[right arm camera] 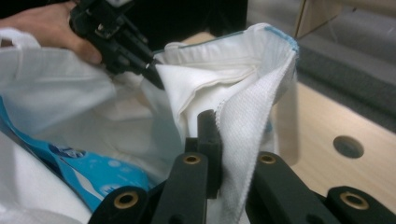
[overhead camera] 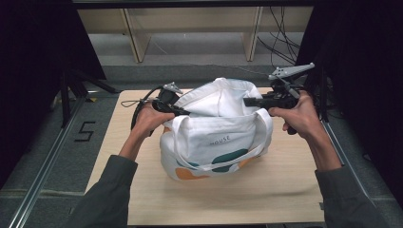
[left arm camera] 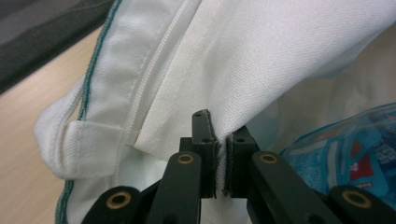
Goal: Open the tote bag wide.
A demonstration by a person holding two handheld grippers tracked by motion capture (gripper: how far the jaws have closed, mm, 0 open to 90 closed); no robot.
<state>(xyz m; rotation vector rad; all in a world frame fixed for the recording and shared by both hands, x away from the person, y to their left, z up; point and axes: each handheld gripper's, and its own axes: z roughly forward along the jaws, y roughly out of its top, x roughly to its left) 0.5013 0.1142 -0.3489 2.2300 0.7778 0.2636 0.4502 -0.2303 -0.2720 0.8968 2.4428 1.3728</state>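
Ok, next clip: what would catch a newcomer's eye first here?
The white tote bag mid-table, with teal and orange patches low on its front, pulled open at the rim. The left gripper and right gripper each pinch the rim fabric from opposite sides. Inside lies a blue printed packet.

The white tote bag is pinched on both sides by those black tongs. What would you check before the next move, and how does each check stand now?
1. Left gripper shut on the tote bag rim: ok.
2. Right gripper shut on the opposite rim: ok.
3. Bag mouth held apart between the two grippers: ok.
4. Blue packet inside the bag: ok.
5. Bag bottom resting on the table: cannot tell.
6. Bag handles hanging outside, clear of the mouth: ok for the near one; the far one cannot tell.
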